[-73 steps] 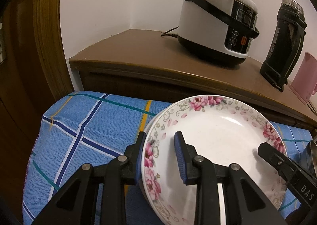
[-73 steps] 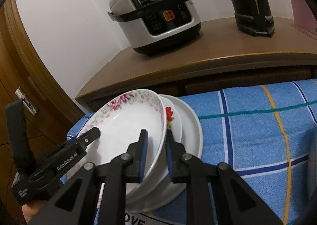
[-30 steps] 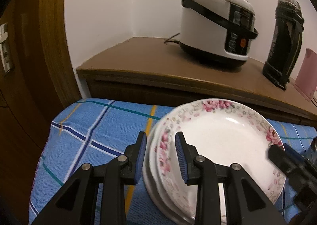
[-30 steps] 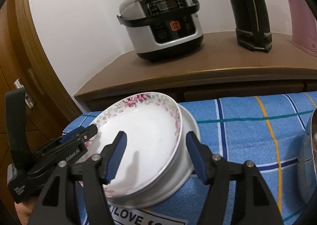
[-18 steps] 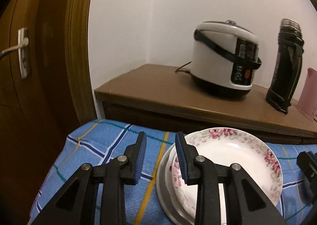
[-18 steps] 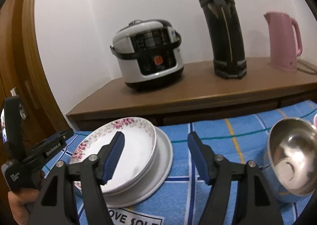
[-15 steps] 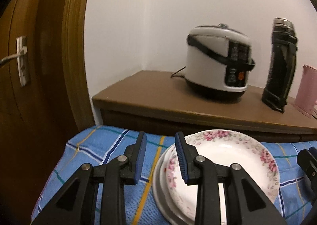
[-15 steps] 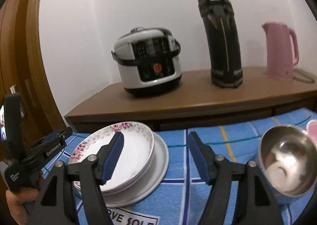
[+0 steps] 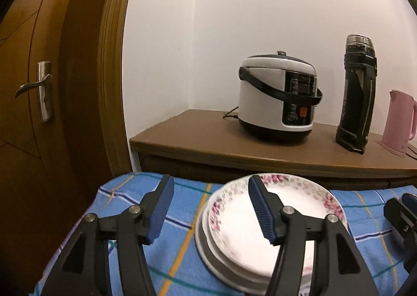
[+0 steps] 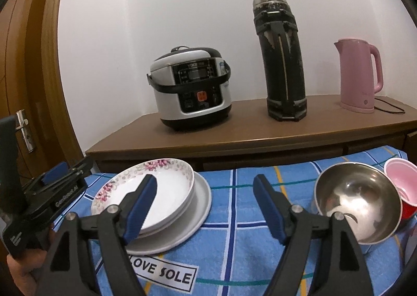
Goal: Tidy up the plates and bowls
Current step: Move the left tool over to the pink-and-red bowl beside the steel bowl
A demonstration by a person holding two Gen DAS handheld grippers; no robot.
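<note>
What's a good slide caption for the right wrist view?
Right gripper open above blue checked cloth, flowered plate stacked at left, steel bowl at right.

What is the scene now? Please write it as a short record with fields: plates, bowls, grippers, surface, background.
plates: floral plate on top of a stack of white plates
bowls: steel bowl to the right of the stack; pink bowl behind it
left gripper: open, empty
right gripper: open, empty
surface: blue checked cloth
background: rice cooker, black flask, pink kettle on a wooden cabinet
</note>
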